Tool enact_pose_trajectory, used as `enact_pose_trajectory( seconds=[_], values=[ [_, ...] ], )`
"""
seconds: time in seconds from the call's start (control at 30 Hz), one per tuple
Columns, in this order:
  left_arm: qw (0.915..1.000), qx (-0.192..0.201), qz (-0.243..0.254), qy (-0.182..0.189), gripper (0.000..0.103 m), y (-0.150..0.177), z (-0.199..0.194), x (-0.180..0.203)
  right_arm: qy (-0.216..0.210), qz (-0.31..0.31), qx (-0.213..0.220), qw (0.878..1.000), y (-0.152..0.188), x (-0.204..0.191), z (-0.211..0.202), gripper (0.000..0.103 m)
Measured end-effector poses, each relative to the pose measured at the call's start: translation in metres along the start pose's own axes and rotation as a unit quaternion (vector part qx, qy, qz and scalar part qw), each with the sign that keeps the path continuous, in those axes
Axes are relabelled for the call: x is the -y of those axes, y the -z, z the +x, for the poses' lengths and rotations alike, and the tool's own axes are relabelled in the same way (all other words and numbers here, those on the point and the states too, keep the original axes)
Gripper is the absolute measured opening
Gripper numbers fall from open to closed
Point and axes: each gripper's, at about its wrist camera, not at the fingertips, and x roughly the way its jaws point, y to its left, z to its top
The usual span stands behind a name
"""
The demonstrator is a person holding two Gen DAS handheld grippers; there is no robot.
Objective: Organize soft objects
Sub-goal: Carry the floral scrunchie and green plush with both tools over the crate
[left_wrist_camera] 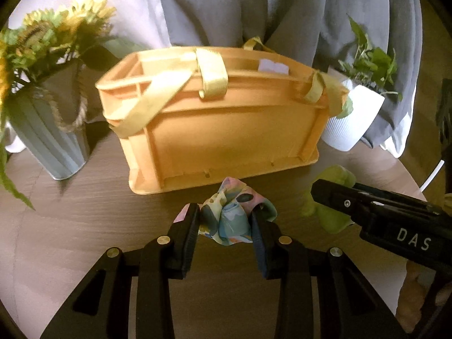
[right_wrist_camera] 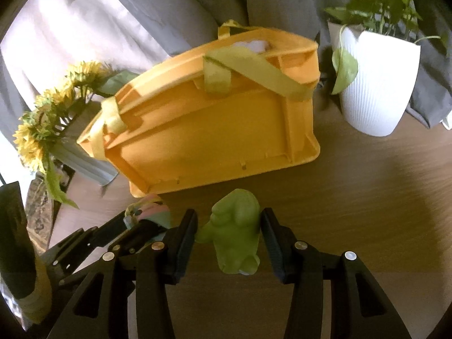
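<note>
the left gripper (left_wrist_camera: 224,221) had its jaws pinching a crumpled pastel floral cloth (left_wrist_camera: 231,214), just near of the orange plastic crate (left_wrist_camera: 226,130) on the brown wooden counter (left_wrist_camera: 84,212). the right gripper (right_wrist_camera: 229,227) had its jaws spread around a soft green plush toy (right_wrist_camera: 236,227); whether the pads touched it, i could not tell. the toy seemed to rest on the counter, near the crate's front wall. yellow fabric straps (left_wrist_camera: 212,73) lay across the crate's open top. i think the cloth could catch on these straps when it goes in, or slip, because the grip held only some folds. the two grippers were close, so they could bump. a white ribbed pot (right_wrist_camera: 378,84) stood right of the crate.
</note>
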Motion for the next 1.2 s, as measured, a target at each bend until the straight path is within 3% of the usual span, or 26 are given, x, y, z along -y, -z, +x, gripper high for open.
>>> enact_pose_trajectory(
  seconds=[0.67,1.2],
  values=[
    [0.9946,0.099,-0.011,-0.03,0.035,-0.016,-0.098,0.004,-0.019,-0.04,0.074,0.996,0.002,-0.027,-0.072,0.048],
    [0.9833,0.178,-0.011,-0.036,0.035,-0.04,-0.155,0.016,-0.04,-0.063,0.175,0.982,-0.019,-0.046,-0.131,0.048]
  ],
)
